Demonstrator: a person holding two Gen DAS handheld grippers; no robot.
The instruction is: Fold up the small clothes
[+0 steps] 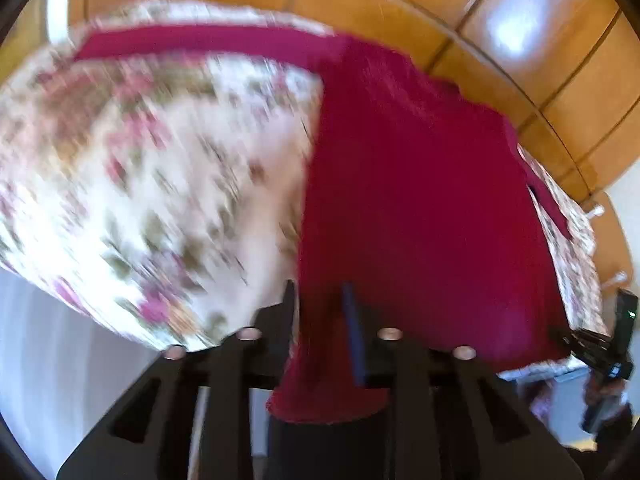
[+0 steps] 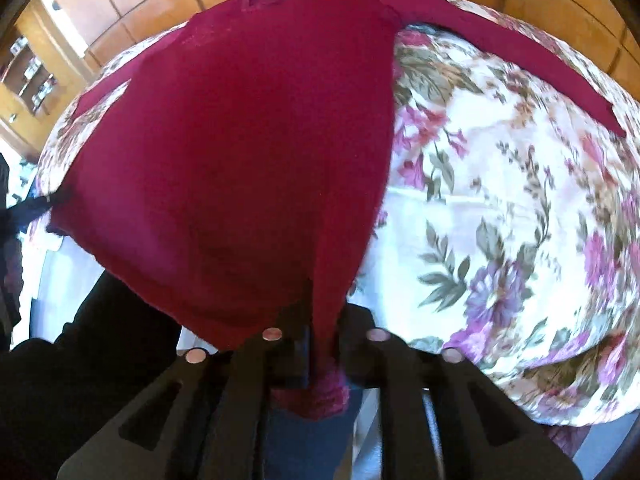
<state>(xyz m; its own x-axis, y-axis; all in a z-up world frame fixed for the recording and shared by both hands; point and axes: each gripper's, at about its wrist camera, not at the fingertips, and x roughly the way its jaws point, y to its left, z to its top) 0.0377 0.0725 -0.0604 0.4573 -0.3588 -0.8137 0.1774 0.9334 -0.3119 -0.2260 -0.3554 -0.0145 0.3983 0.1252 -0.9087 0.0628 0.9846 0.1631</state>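
A dark red knit garment point(image 1: 420, 184) lies spread on a table with a floral cloth point(image 1: 140, 184). One long sleeve point(image 1: 192, 40) stretches away across the cloth. My left gripper point(image 1: 324, 320) is shut on the garment's near hem, which hangs through the fingers. In the right wrist view the same garment point(image 2: 240, 152) fills the left half, and its sleeve point(image 2: 520, 60) runs to the right. My right gripper point(image 2: 320, 344) is shut on another bunched part of the hem. The other gripper shows at the far right edge of the left view point(image 1: 604, 356).
The floral tablecloth point(image 2: 500, 200) covers a round table. Wood-panelled wall point(image 1: 540, 60) stands behind it. Wooden shelves point(image 2: 28, 76) stand at the far left of the right view. The left view is motion-blurred.
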